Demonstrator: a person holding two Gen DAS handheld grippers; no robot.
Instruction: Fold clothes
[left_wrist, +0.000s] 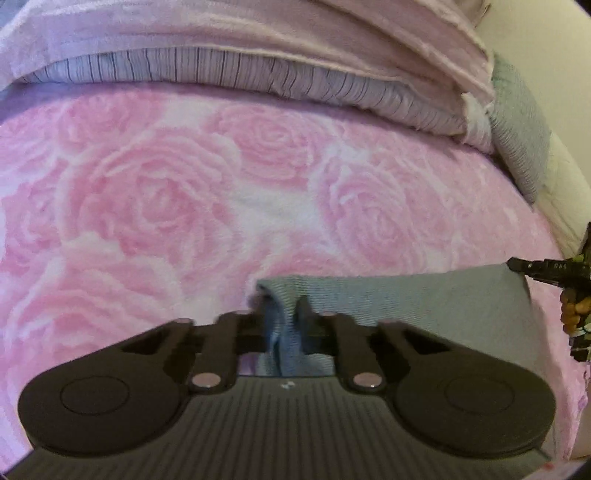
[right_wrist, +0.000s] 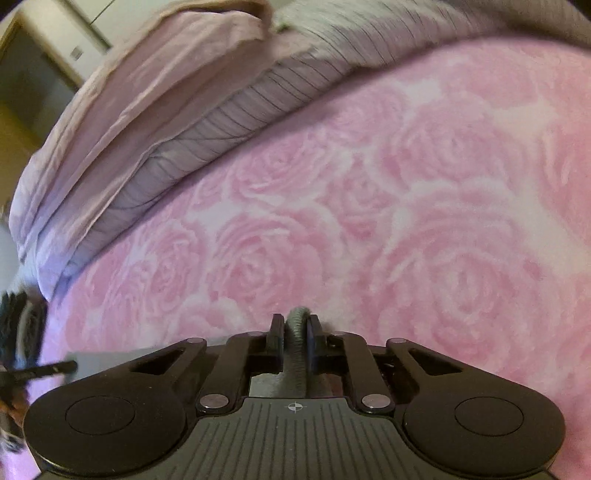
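Observation:
A grey ribbed garment (left_wrist: 424, 306) lies on the pink rose-patterned bedspread (left_wrist: 184, 192), its top edge running from centre to the right. My left gripper (left_wrist: 282, 314) is shut on the garment's left corner, with a fold of grey cloth pinched between its black fingers. At the right edge of the left wrist view, the right gripper (left_wrist: 517, 264) sits at the garment's other corner. In the right wrist view, my right gripper (right_wrist: 295, 325) is shut on a bunched fold of the grey garment (right_wrist: 295, 350). The left gripper's fingertip (right_wrist: 66, 367) shows at the far left there.
A pile of pale pink and striped bedding (left_wrist: 258, 66) lies across the far side of the bed. A grey-green pillow (left_wrist: 517, 122) rests at the right beside a cream wall. In the right wrist view a doorway and furniture (right_wrist: 29, 81) stand beyond the bed's left end.

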